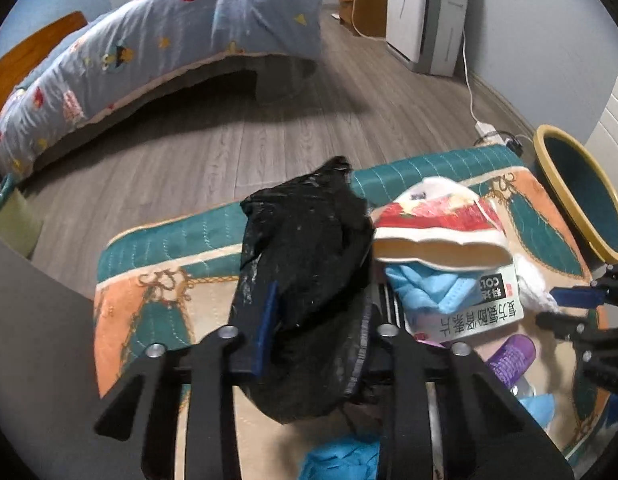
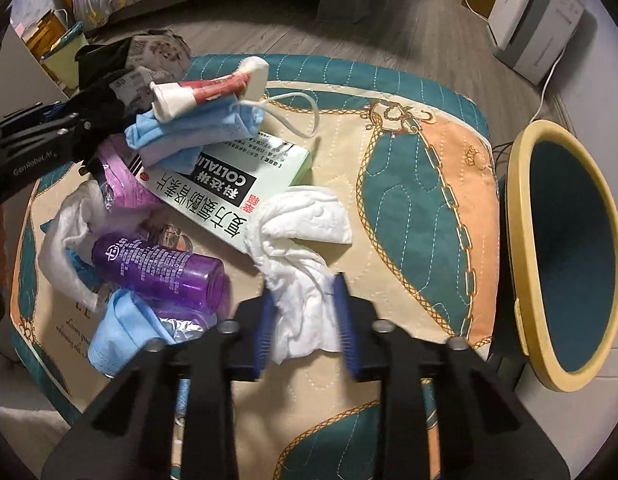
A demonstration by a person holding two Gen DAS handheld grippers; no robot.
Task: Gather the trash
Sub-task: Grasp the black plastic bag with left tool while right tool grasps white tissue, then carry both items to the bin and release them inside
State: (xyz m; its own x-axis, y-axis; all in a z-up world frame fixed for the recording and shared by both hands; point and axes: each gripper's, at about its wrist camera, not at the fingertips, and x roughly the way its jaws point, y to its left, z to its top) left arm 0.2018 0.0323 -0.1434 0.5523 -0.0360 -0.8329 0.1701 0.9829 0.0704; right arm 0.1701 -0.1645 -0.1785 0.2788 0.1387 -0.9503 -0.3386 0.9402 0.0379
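My left gripper (image 1: 313, 316) is shut on a crumpled black plastic bag (image 1: 305, 264), held above a quilted mat (image 1: 165, 248). My right gripper (image 2: 305, 320) has its jaws closed on a crumpled white tissue (image 2: 301, 248) that lies on the mat (image 2: 389, 184). Other trash lies on the mat: a green-white medicine box (image 2: 229, 184), a purple bottle (image 2: 161, 268), blue masks (image 2: 189, 132), a red-white wrapper (image 2: 213, 88). A yellow-rimmed bin (image 2: 565, 248) stands at the right; it also shows in the left wrist view (image 1: 581, 196).
The mat lies on a wood floor (image 1: 213, 140). A bed with a blue quilt (image 1: 149, 48) stands behind. A white appliance (image 1: 425, 12) and a power cable (image 1: 469, 80) run along the right wall.
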